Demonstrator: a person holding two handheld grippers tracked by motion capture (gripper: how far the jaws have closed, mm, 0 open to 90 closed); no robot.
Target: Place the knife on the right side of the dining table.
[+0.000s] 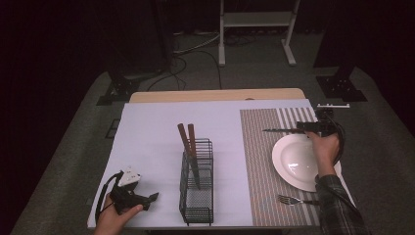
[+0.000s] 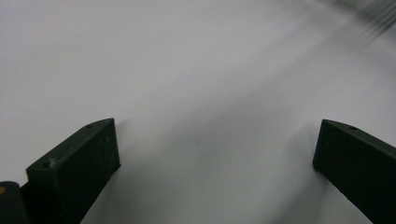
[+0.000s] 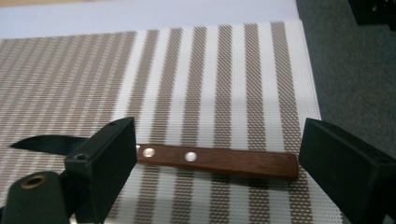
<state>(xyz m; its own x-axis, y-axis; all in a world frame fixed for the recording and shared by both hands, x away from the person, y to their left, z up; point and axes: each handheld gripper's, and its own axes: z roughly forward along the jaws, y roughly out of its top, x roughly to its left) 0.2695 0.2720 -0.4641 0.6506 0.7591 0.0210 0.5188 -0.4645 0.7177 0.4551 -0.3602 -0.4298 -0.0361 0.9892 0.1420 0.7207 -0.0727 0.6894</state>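
Note:
A knife with a brown wooden handle [image 3: 219, 161] lies flat on the striped placemat [image 3: 210, 79], its dark blade [image 3: 46, 143] running out past one jaw. My right gripper [image 3: 219, 140] is open, and the handle lies lengthwise in the gap with neither jaw touching it. From above, the right gripper [image 1: 302, 128] is just beyond the white plate [image 1: 296, 164], with the knife blade [image 1: 279, 130] pointing left. My left gripper [image 1: 144, 190] rests open near the table's front left corner, its jaws [image 2: 215, 158] over bare white table covering.
A black wire caddy [image 1: 198, 188] stands mid-table with two wooden-handled utensils [image 1: 187, 139] upright in it. A fork [image 1: 293, 199] lies on the placemat [image 1: 259, 161] in front of the plate. The table's right edge and the grey floor are close to the right gripper.

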